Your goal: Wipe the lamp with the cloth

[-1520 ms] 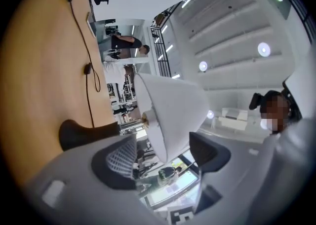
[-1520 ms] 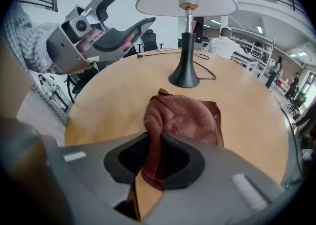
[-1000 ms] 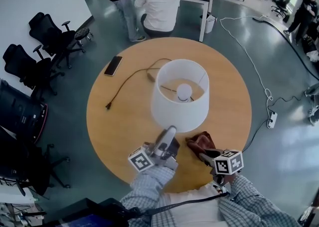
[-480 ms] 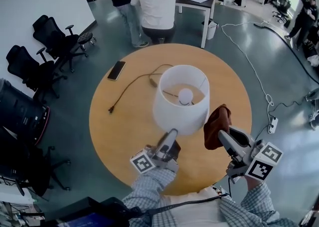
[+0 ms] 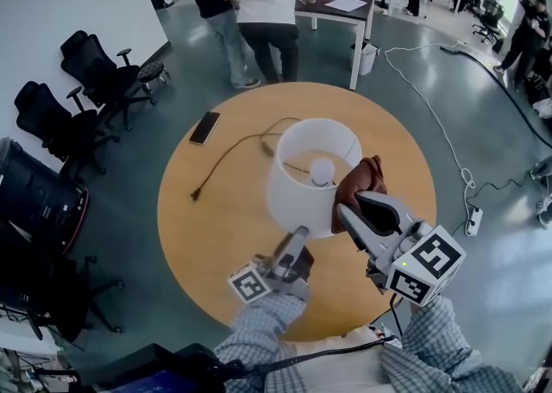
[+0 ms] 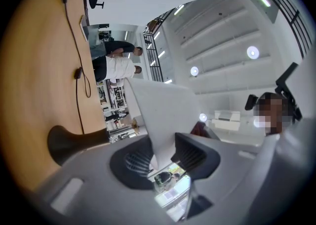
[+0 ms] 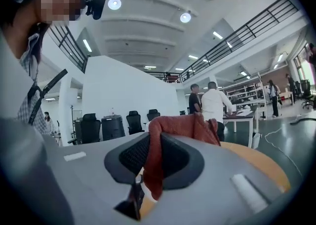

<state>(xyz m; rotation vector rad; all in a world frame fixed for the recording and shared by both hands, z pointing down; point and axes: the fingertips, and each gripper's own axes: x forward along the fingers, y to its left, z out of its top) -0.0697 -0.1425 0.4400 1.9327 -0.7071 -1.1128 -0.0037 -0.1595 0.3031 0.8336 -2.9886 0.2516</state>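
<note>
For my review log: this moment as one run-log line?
left gripper shut on lampshade | right gripper shut on cloth | cloth beside lampshade rim

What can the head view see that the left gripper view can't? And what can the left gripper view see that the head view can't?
Only the head view shows the round white bulb inside the lamp, seen from above.

Only the left gripper view shows the lamp's dark flared base on the table, and the round ceiling lights.

Both show the white drum-shaped lampshade, its edge pinched by the left gripper, the black power cord and the round wooden table.
</note>
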